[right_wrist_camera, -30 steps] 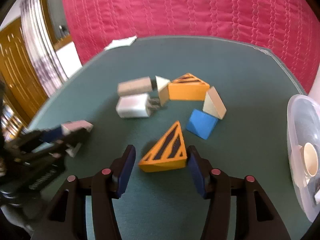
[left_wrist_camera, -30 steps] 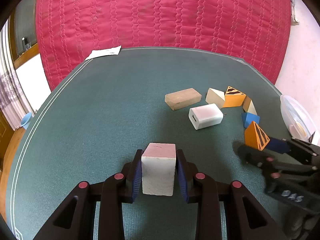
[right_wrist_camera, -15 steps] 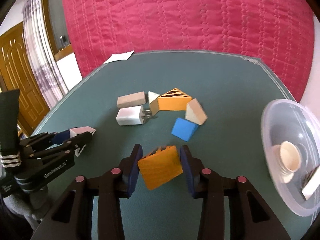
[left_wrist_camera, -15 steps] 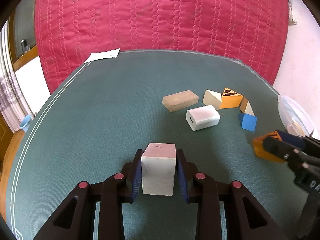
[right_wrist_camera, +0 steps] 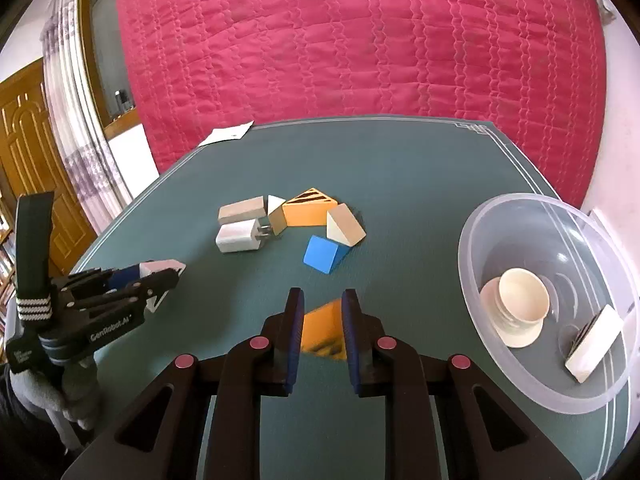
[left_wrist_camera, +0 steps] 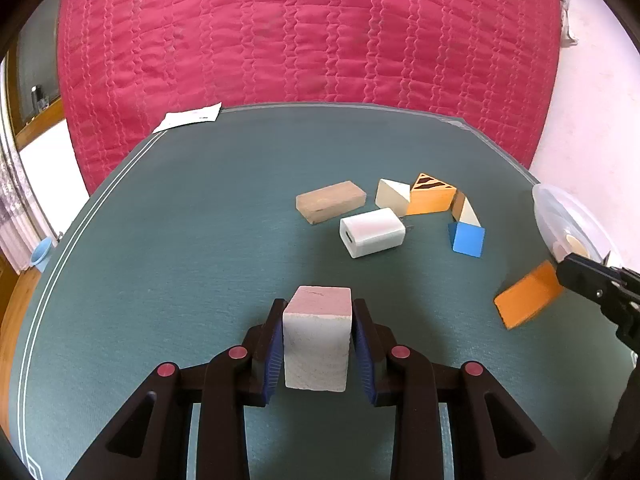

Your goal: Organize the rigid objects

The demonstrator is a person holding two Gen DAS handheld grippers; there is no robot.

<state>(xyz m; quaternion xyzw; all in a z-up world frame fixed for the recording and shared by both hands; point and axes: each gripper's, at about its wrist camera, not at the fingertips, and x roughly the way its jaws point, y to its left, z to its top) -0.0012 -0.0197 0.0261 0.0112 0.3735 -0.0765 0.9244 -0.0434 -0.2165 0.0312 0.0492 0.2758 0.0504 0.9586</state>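
Meanwhile, your right gripper (right_wrist_camera: 322, 334) angles down over the green worktop (right_wrist_camera: 400, 184), its jaws having just closed on the orange striped wedge (right_wrist_camera: 322, 330), which hangs tilted clear of the surface, its long axis slanting toward the clear bowl (right_wrist_camera: 532, 392) at right. Your left gripper (left_wrist_camera: 317, 340) points downward too, jaws clamped on a pale block (left_wrist_camera: 316, 336) standing upright, long axis vertical. Five blocks and a white charger (left_wrist_camera: 372, 232) cluster farther back on the worktop.
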